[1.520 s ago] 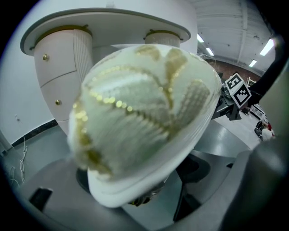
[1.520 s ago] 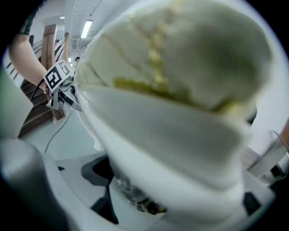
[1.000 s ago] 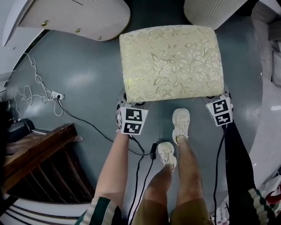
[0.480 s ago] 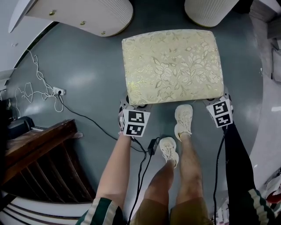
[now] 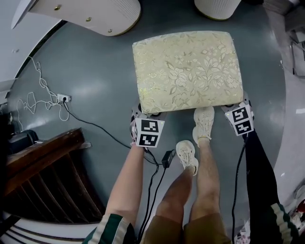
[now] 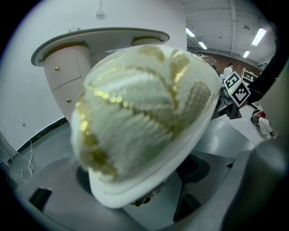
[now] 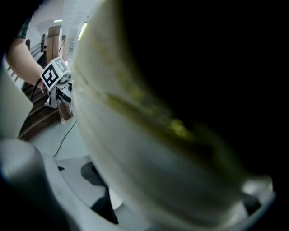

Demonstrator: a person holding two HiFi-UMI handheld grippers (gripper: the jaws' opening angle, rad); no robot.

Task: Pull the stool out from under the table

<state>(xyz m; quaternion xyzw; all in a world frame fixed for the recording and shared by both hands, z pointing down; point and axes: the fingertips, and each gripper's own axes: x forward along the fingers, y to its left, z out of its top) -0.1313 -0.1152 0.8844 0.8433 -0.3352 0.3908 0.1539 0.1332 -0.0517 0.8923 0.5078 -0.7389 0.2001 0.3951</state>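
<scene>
Bright even light; gripper views blurred, fisheye-warped.

Free grey floor [image 5: 95, 76] is offered left of the stool [image 5: 188, 69]. The near side is blocked by two shoes [image 5: 204, 121]; a cable [image 5: 90, 125] and dark wooden furniture [image 5: 40, 164] are met lower left.

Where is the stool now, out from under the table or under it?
Out. In the head view the whole cushion of the stool shows on open floor, its far edge apart from the table.
</scene>
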